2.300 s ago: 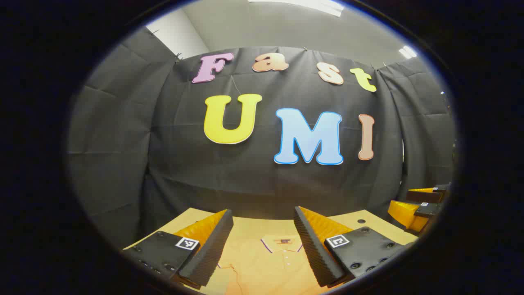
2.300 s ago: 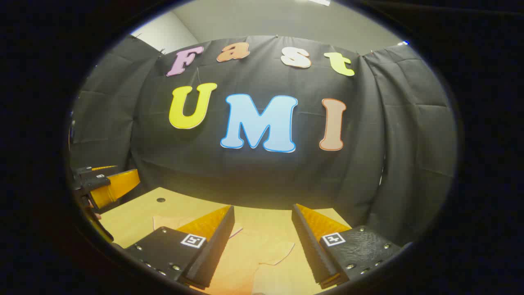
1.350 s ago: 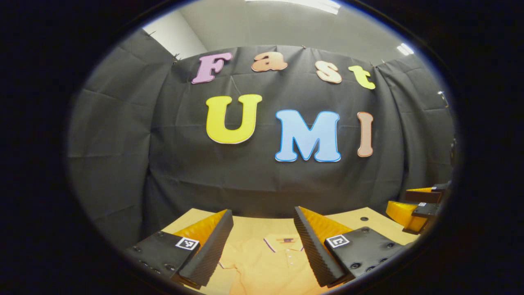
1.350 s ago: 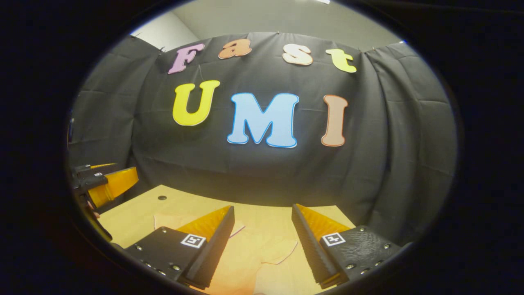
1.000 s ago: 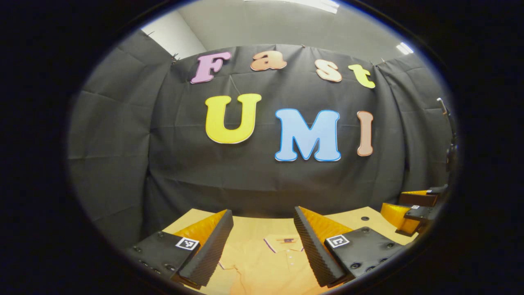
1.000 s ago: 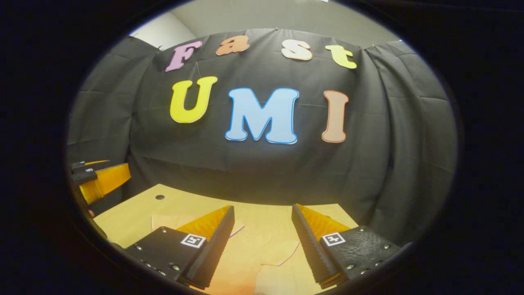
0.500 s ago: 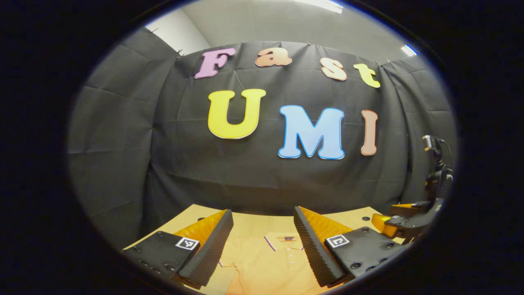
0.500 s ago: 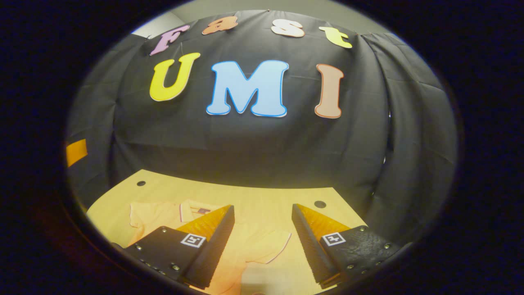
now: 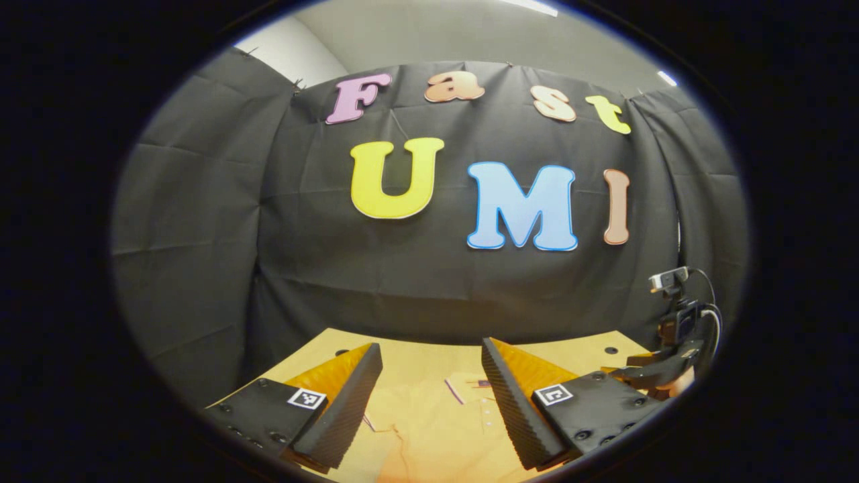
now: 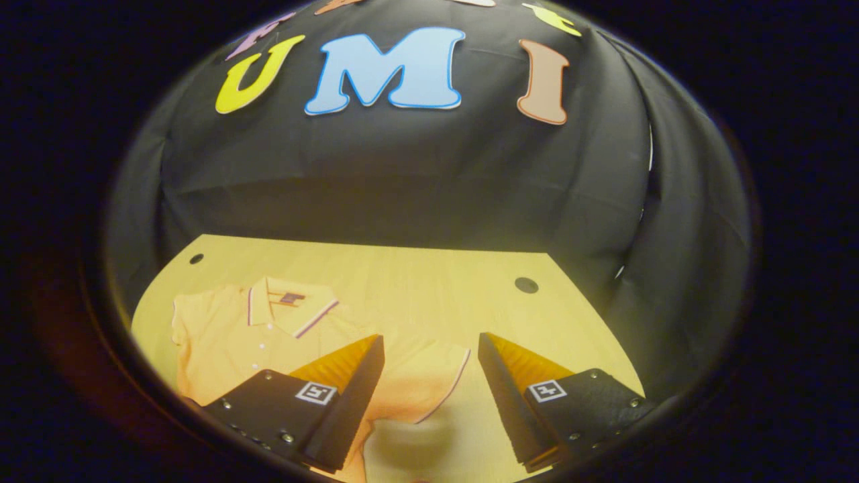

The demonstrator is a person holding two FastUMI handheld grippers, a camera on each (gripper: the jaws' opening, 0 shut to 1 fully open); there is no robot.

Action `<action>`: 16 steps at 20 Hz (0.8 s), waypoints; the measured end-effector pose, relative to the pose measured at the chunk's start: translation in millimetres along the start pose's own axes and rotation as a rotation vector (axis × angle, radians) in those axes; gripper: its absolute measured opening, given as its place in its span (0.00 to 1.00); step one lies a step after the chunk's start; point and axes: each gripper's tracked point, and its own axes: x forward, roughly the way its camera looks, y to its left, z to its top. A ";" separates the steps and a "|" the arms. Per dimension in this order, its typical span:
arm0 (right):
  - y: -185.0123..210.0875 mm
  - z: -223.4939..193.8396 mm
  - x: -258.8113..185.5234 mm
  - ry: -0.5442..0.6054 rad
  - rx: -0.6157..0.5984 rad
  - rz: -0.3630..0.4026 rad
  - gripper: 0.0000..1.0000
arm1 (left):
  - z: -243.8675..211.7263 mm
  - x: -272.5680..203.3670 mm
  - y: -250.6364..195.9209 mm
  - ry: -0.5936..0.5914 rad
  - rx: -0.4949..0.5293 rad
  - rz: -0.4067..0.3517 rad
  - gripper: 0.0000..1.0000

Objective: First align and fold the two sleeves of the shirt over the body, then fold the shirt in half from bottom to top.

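Shirt (image 10: pixel 268 335) lies flat on the wooden table (image 10: pixel 429 275), collar toward the booth wall, hem toward the fingers, long axis running away from them. It is a pale orange polo with a striped collar edge, a buttoned placket and short sleeves trimmed at the cuff. In the right gripper view one sleeve (image 10: pixel 429 376) spreads out between the fingers of the right gripper (image 10: pixel 429 349), whose jaws stand wide apart above it, holding nothing. In the left gripper view the left gripper (image 9: pixel 429 355) is likewise spread and empty, with the collar just beyond its fingertips.
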 end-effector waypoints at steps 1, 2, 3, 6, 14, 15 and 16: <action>-1.0 -5.6 6.9 0.021 0.000 0.002 0.88 | -0.5 -0.5 1.5 0.002 0.003 0.007 0.98; -2.4 -11.6 15.4 0.037 0.000 0.002 0.89 | -1.6 -1.4 2.5 0.003 0.004 0.013 0.97; -3.6 -16.9 22.6 0.058 -0.001 0.001 0.89 | -3.0 -2.7 3.4 0.006 0.003 0.018 0.98; -11.2 -38.3 43.4 0.133 0.010 -0.011 0.89 | -9.1 -6.9 5.4 0.019 -0.001 0.033 0.98; -23.4 -81.5 83.8 0.281 0.076 -0.025 0.88 | -20.9 -19.5 13.2 0.047 0.002 0.075 0.98; -24.7 -85.1 86.8 0.297 0.089 -0.028 0.89 | -21.7 -20.6 13.8 0.049 0.003 0.078 0.98; -24.4 -88.4 87.4 0.312 0.105 -0.022 0.89 | -22.2 -21.6 14.1 0.050 0.006 0.080 0.98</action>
